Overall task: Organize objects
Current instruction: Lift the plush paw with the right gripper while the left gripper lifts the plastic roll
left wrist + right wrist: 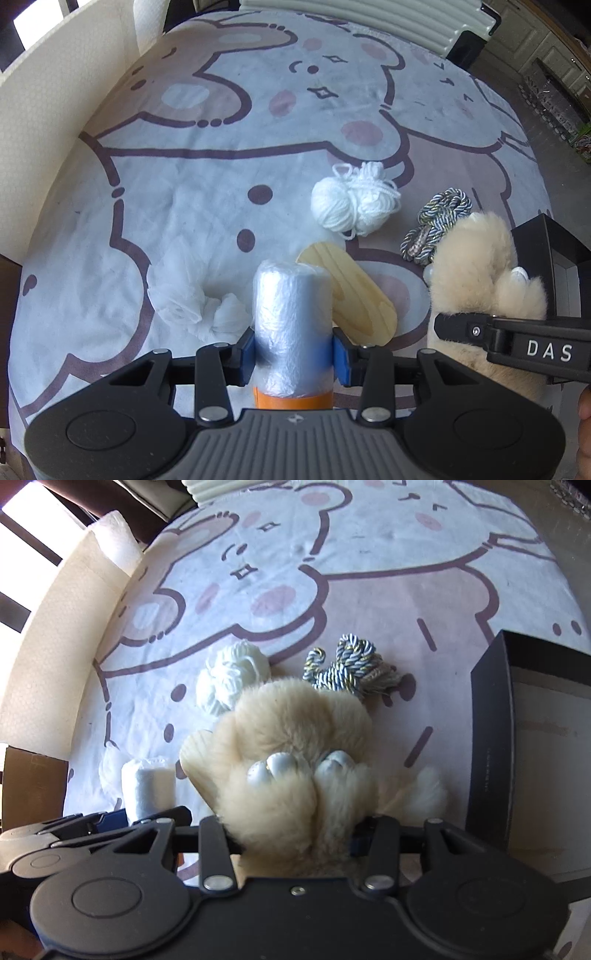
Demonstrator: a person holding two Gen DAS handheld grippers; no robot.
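Closest in, the left gripper [293, 356] was clamped on a roll of clear plastic bags [291, 314] with an orange band at its base, blue pads tight on both sides. Just to its right the right gripper [295, 840] had a fluffy cream plush [291, 738] squeezed between its jaws. Behind the roll lay a wooden oval piece [354, 291] and some white netting [192, 295]. Further out were white yarn [351, 201], twisted cord [436, 221], and a black box [491, 731] off right, all on the bear-print cloth [184, 147].
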